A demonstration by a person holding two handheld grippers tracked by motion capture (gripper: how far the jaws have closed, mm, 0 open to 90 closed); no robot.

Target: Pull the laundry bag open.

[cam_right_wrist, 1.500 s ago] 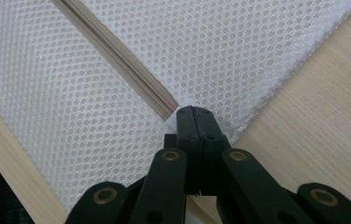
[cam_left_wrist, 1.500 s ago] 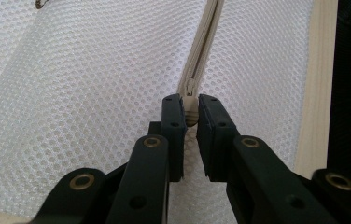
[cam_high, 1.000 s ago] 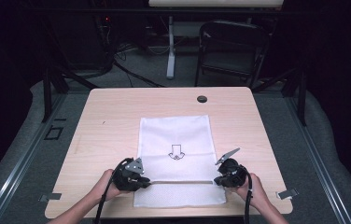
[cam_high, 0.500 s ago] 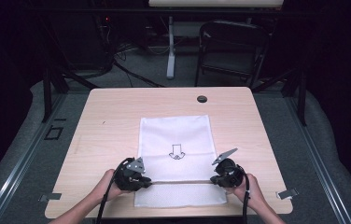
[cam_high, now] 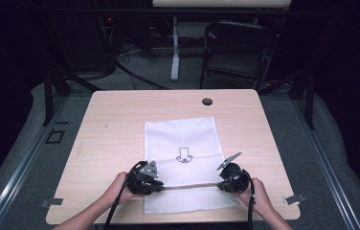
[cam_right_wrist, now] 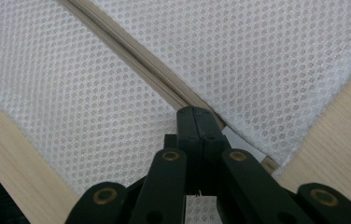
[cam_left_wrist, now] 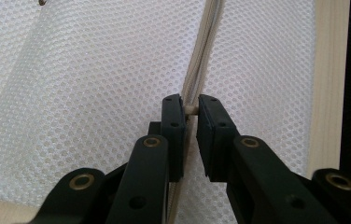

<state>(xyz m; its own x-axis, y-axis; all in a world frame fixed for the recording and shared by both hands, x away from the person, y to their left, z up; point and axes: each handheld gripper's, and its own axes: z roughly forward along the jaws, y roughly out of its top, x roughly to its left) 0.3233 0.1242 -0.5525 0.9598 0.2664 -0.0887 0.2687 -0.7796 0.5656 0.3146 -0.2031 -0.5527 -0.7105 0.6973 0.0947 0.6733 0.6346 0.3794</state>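
Observation:
A white mesh bag (cam_high: 183,134) lies flat on the wooden table (cam_high: 116,120), with a small black arrow print (cam_high: 184,154) in its middle. A beige zipper (cam_high: 190,186) runs across it near the front, and the strip of mesh beyond it reaches the table's front edge. My left gripper (cam_high: 161,187) is shut on the zipper's left end; in the left gripper view its jaws (cam_left_wrist: 190,109) pinch the beige zipper (cam_left_wrist: 208,42). My right gripper (cam_high: 219,184) is shut on the zipper's right end, where its jaws (cam_right_wrist: 196,114) meet the zipper (cam_right_wrist: 131,51). The zipper is taut between them.
A round black grommet (cam_high: 207,101) sits near the table's far edge. Metal clips (cam_high: 295,198) (cam_high: 51,202) stick out at the front corners. A dark folding chair (cam_high: 238,52) and cables stand on the floor behind the table. Bare wood lies left and right of the bag.
The two grippers have drawn slightly closer together along the zipper line. Both stay shut on it, and the bag lies as before.

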